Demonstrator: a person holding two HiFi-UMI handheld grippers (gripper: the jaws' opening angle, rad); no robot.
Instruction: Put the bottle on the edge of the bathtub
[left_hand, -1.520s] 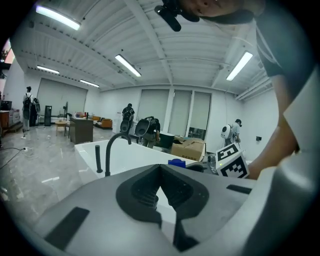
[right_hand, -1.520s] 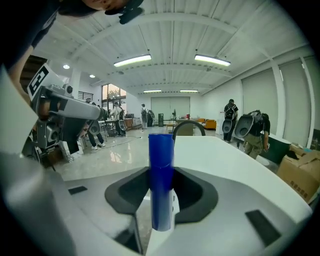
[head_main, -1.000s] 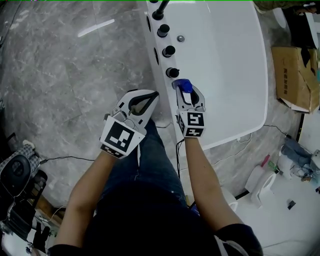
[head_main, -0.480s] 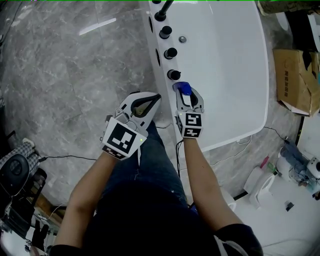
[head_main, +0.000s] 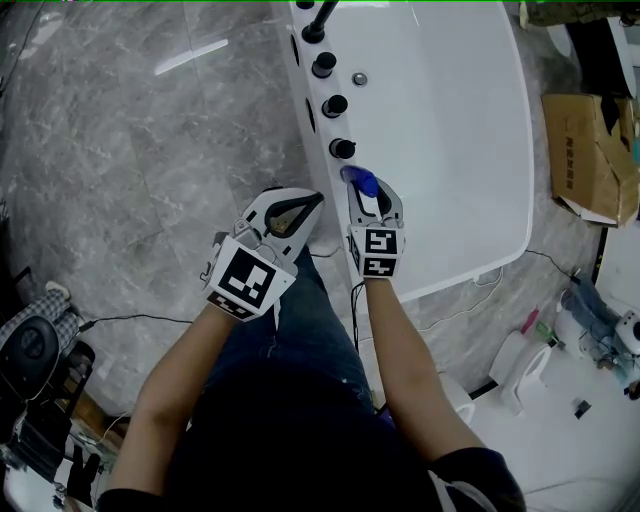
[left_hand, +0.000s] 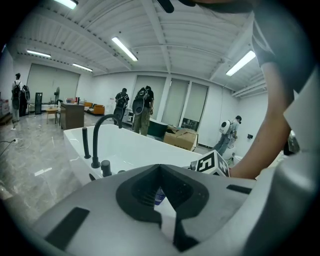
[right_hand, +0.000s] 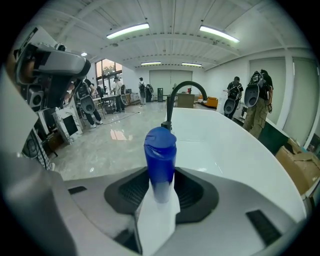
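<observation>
Bottle (right_hand: 160, 159) upright, clamped in our right gripper (head_main: 368, 195), bathtub edge (head_main: 355, 125) just beneath its jaws; left gripper (head_main: 305, 200) closed empty alongside, farther off

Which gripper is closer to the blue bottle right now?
Right. The right gripper grips the blue bottle between its jaws, at the bathtub edge; the left gripper sits apart to its left, jaws together on nothing.

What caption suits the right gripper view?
Right hand-held gripper holding a blue-capped bottle at the bathtub edge.
</observation>
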